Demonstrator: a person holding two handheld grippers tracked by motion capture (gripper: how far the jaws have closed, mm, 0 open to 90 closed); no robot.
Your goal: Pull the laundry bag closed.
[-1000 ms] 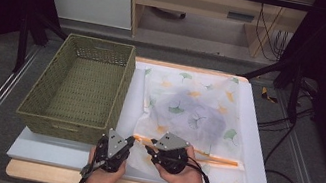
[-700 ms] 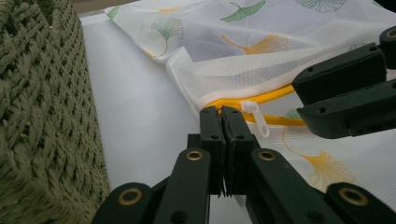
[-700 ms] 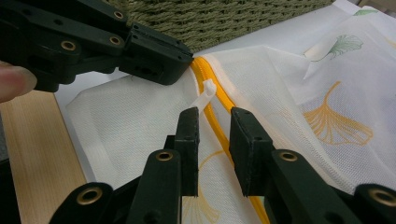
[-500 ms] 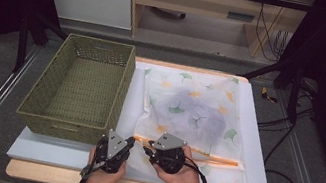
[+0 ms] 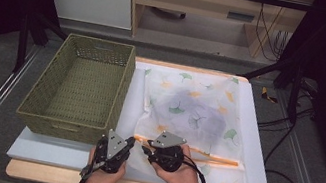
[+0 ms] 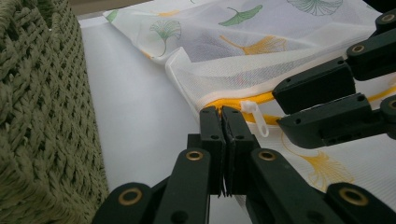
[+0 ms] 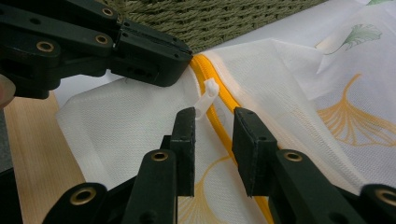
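Where the yellow zipper (image 7: 223,122) ends at the near corner of the mesh laundry bag (image 5: 198,113), its white pull tab (image 7: 205,99) lies just ahead of the right gripper (image 7: 214,122), whose jaws stand slightly apart, holding nothing. Left gripper (image 6: 222,122) is pinched closed on the bag's corner fabric, just beside the zipper end. Wicker basket (image 5: 81,88) sits beyond the left gripper on the white board (image 5: 261,154).

L gripper (image 5: 131,141) sits low w/ jaws pressed together, R gripper (image 5: 147,148) just beside it, jaws parted, tips nearly meeting.
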